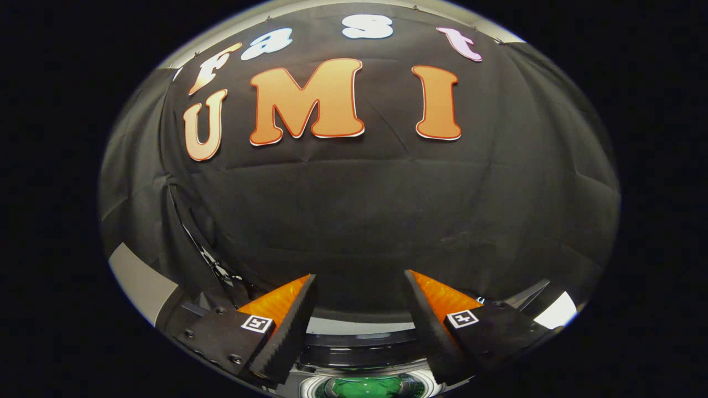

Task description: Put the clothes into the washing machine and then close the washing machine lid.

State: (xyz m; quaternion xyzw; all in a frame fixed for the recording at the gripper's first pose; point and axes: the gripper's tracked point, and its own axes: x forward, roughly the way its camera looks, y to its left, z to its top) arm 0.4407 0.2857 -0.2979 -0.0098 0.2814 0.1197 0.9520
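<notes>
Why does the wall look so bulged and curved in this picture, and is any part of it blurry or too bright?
In the gripper view the fisheye lens bows the black cloth wall outward; the open gripper looks sharp; glare brightens a pale surface beyond the fingers; the green thing below them is blurred.

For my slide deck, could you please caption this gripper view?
Gripper open, fingers apart and holding nothing, above the washing machine with green clothes inside.
</notes>
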